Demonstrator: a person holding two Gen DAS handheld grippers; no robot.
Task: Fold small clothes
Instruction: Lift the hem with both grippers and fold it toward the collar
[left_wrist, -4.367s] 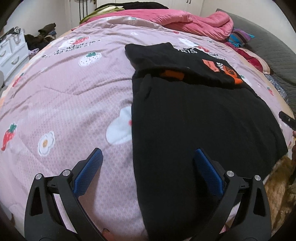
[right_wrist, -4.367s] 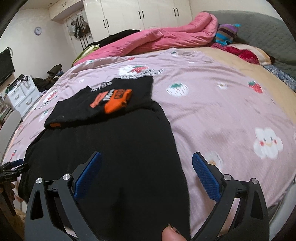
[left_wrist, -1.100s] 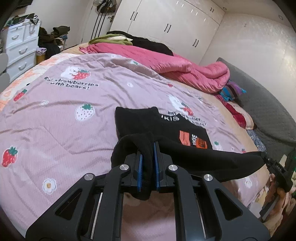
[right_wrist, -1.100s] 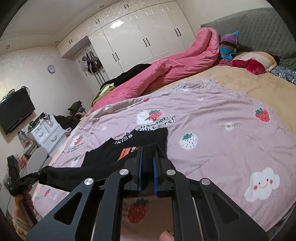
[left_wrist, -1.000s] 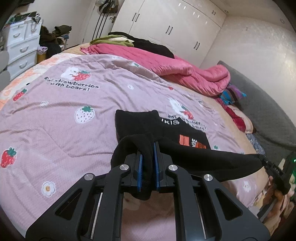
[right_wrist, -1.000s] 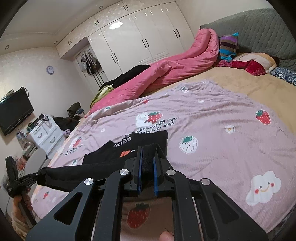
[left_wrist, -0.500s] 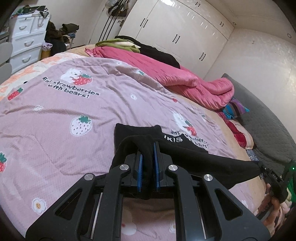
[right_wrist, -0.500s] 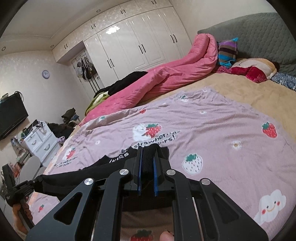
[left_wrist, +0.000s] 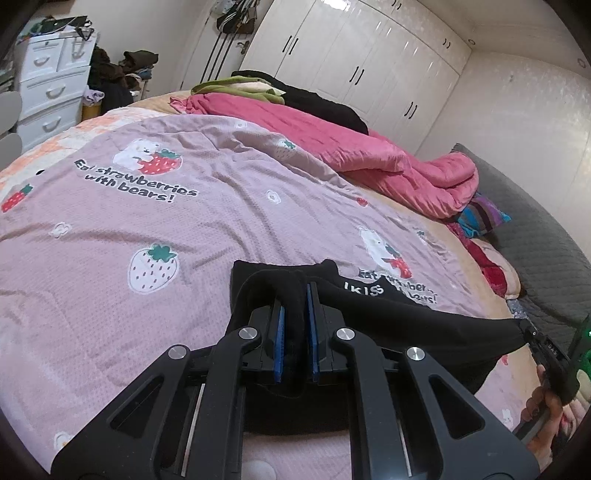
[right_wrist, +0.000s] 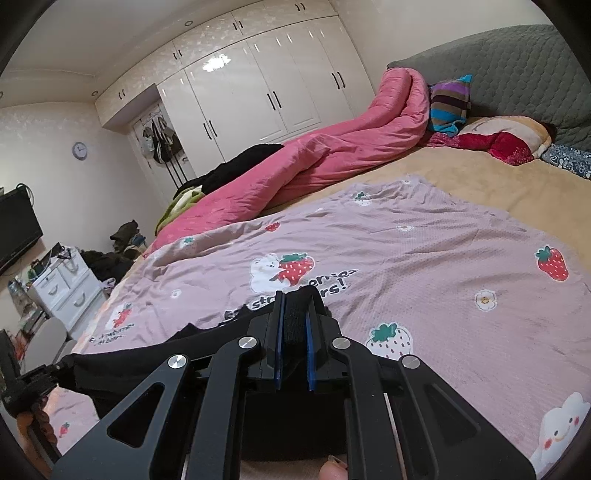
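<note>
Left gripper (left_wrist: 294, 325) and right gripper (right_wrist: 293, 332) are each clamped on a corner of the black garment (left_wrist: 406, 317), stretched above the strawberry quilt (left_wrist: 155, 221) — keep the edge taut and level, and land both corners together.

White wardrobe doors (right_wrist: 258, 96) line the far wall, a white drawer chest (left_wrist: 51, 88) beside the bed (right_wrist: 480, 192).

The raised fold of the black garment (left_wrist: 406, 325) is covering most of its own lower layer past the left gripper (left_wrist: 294, 295), leaving only "IKISS" showing. Its near hem is disappearing under both grippers' frames. Beyond the right gripper (right_wrist: 294, 306), the blanket's lettering (right_wrist: 295, 291) is being partly blocked.
</note>
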